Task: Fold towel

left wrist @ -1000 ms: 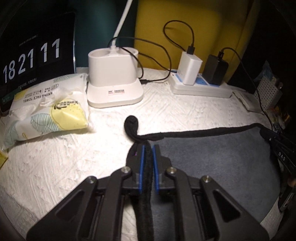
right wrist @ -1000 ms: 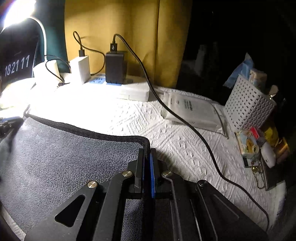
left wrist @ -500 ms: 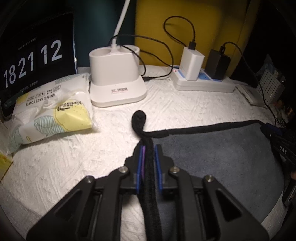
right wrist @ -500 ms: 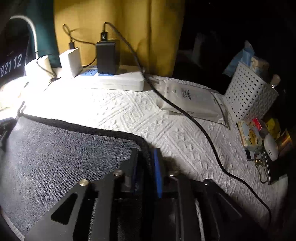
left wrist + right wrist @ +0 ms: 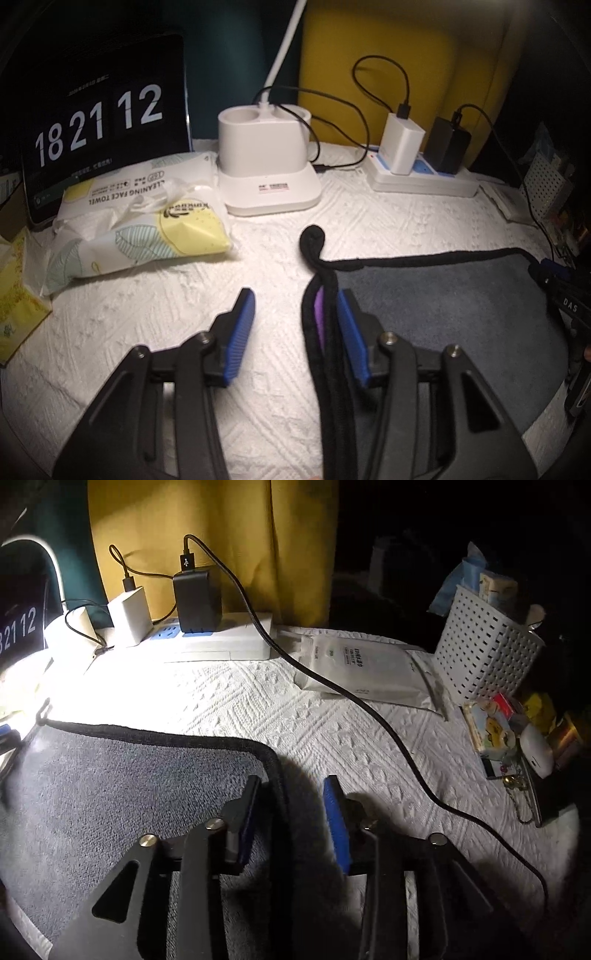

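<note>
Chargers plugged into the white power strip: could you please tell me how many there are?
2: a white block charger at the left of the white power strip and a black block charger immediately to its right. None seems hidden.

From the left wrist I lose the near end of the grey towel under my own left gripper, and its black hem runs off the bottom edge. The right gripper shows only as a dark sliver at the right border, so I cannot read how its jaws stand there. The clock screen is cut at its left side. From the right wrist, the towel's left part washes out in lamp glare. I cannot make out the small items in the white basket, and the clutter beside it sinks into shadow.
</note>
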Demonstrator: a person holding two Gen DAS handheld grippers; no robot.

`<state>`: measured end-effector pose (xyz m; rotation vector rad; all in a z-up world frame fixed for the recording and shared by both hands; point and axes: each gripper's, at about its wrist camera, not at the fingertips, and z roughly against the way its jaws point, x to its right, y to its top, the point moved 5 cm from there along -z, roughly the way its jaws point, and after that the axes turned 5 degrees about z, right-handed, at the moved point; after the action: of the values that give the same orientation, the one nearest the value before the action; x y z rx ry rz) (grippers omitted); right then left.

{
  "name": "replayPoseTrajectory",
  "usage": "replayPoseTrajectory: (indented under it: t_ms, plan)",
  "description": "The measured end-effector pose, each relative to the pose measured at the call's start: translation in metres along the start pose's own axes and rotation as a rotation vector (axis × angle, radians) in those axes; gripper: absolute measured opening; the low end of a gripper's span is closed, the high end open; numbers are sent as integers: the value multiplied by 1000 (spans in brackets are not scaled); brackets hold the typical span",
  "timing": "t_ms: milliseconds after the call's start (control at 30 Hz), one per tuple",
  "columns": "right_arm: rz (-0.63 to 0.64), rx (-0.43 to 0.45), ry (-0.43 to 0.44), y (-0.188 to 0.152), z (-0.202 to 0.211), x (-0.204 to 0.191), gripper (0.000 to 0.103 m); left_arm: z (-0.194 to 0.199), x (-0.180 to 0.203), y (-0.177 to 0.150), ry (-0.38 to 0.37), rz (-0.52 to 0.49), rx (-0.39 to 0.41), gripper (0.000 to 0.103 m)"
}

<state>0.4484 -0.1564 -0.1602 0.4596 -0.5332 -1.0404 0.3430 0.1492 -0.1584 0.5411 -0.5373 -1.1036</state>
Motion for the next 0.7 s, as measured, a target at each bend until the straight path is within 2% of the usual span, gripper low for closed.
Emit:
replayPoseTrajectory:
  t_ms: [67,700]
  plan:
    - [-4,-4,-8,-2,3,2,46,4,-2,-1,3,-3,5,49]
    - [-14,9,-14,-21,39,-2,48,40,2,-26,-54,17,-29,50]
